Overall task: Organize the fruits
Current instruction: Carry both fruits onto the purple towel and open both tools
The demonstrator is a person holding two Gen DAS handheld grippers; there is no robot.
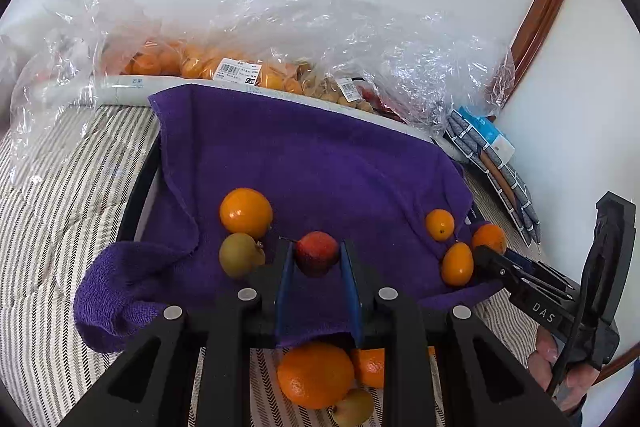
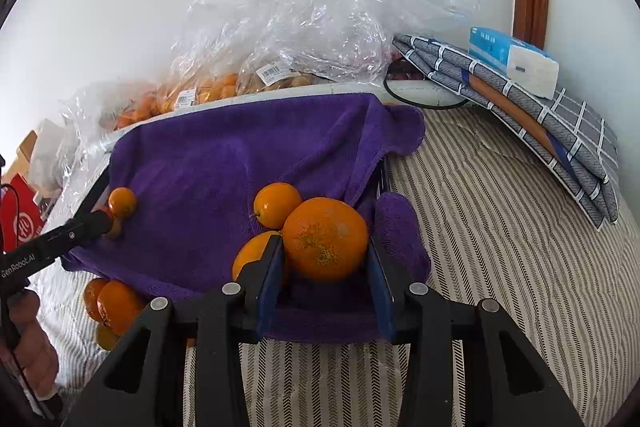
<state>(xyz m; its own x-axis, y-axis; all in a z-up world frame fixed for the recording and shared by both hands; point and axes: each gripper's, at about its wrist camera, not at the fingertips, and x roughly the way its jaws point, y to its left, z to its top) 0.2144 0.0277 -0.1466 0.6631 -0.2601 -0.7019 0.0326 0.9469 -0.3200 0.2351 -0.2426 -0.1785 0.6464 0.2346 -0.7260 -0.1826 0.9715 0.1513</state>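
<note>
Your left gripper: clamped on red fruit, over purple towel's near edge | your right gripper: pinching large orange, same towel's right corner | writing: "DAS", "GenRobot.AI" on grippers; barcode labels on bagged fruit behind towel, unreadable

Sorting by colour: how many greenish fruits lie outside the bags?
2. One green fruit lies on the purple towel, next to an orange; the other sits on the striped cover off the towel's near edge, beside a bigger orange. Others may hide in the bags.
</note>
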